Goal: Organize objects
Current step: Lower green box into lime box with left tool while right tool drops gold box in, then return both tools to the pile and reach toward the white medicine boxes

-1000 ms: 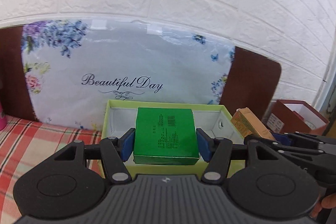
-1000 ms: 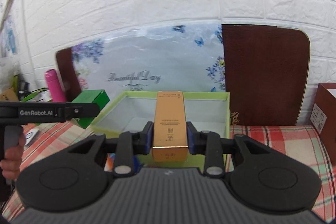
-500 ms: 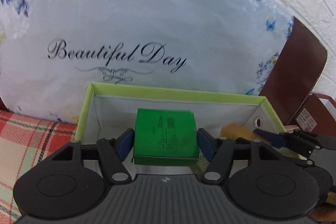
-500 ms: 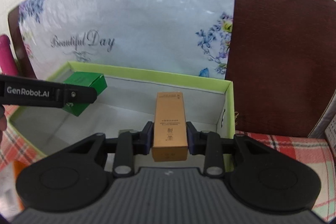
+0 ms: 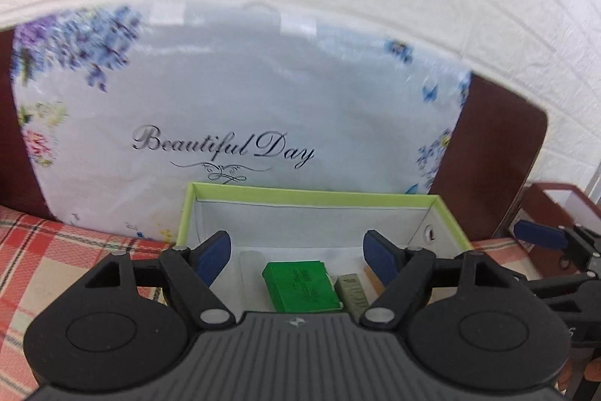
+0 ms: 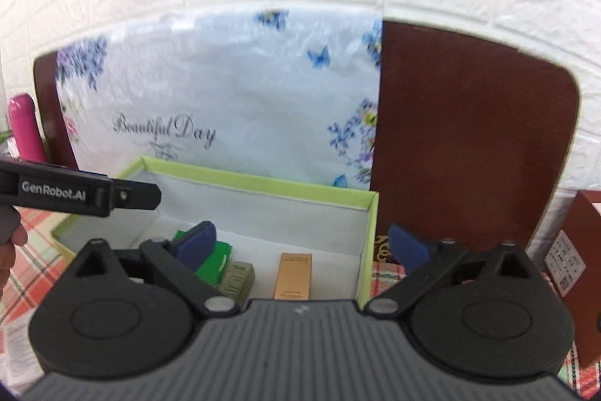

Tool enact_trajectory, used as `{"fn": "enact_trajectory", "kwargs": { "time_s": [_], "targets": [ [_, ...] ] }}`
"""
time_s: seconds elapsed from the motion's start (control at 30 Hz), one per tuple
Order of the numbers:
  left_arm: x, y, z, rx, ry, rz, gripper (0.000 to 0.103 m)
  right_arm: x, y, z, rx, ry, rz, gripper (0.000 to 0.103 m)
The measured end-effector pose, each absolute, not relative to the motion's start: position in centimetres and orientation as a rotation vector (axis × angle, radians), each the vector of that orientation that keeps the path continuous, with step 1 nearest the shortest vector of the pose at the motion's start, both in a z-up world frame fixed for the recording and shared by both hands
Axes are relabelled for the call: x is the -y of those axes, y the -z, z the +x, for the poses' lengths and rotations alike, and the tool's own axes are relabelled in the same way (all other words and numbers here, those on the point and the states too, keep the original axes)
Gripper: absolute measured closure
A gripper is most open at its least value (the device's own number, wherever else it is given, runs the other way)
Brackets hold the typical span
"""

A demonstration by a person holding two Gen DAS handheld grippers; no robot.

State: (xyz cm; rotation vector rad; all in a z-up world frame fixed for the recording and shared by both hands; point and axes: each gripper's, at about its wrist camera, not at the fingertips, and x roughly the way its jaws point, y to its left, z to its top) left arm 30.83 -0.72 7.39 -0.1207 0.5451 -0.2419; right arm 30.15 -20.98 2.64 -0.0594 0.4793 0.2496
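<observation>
Green box [image 5: 302,284] and gold box [image 6: 292,274] now lie released in the tray [image 5: 311,192] — both claws spread wide

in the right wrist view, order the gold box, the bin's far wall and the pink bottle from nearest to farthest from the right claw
1. Gold box, lying in the bin just ahead of the right claw.
2. Bin's far wall, behind the box.
3. Pink bottle, far left, beyond the bin.

Print on green box [image 5: 300,286] too blurred to read.
</observation>
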Motion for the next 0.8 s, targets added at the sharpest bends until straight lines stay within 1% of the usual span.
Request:
{"fn": "enact_trajectory", "kwargs": {
  "time_s": [0.17, 0.3, 0.5, 0.8],
  "targets": [
    [0.8, -9.4, 24.0, -0.482, 0.244, -0.128, 0.020, 21.8, -5.0, 24.8, -0.433, -0.253, -0.017, 0.000],
    [1.2, -9.6, 18.1, -0.490, 0.214, -0.068, 0.018, 21.8, -5.8, 19.2, -0.398, -0.242, -0.036, 0.000],
    [0.6, -6.8, 11.0, -0.486, 0.212, -0.088, 0.016, 22.1, -4.6, 11.1, -0.372, -0.254, -0.095, 0.000],
    [0.6, -1.8, 6.5, -0.563, 0.173, -0.115, 0.016, 22.7, 0.1, 4.6, -0.409, -0.216, -0.064, 0.000]
  ]
}}
